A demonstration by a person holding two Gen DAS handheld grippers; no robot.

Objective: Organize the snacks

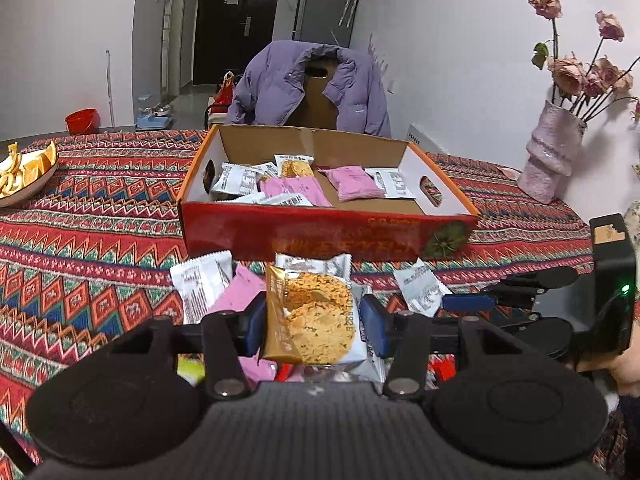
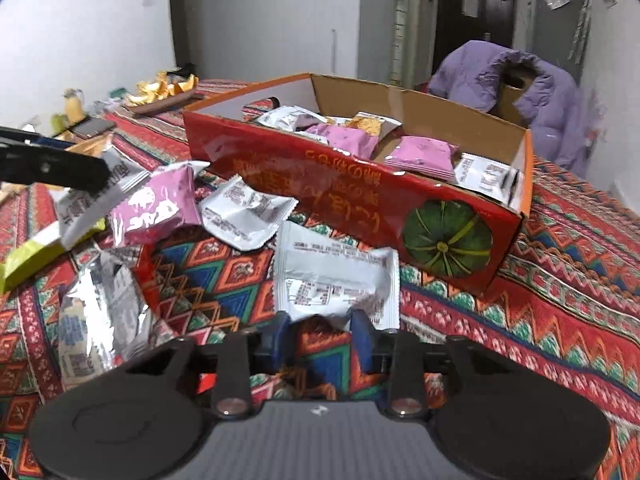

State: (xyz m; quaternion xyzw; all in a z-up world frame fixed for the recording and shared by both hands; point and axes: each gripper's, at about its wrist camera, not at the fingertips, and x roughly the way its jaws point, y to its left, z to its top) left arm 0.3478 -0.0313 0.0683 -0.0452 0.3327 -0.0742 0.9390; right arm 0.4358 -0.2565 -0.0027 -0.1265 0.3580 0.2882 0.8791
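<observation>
Patterned cloth [image 1: 100,216] spread over table. Red box [image 1: 320,236] set mid-table, packets inside. Loose packets strewn before box. Biscuit packet [image 1: 312,316] pinched by left gripper [image 1: 314,322], raised. White packet [image 2: 336,276] edge clamped by right gripper [image 2: 322,330].

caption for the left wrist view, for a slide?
Left gripper holding a brown cookie packet above the patterned tablecloth, facing the red cardboard box already part-filled with snacks.

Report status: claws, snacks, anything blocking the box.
Left claw shut on cookie packet, lifted before the red box. Right claw shut on silver packet edge. Loose packets remain on tablecloth; box path clear.
</observation>
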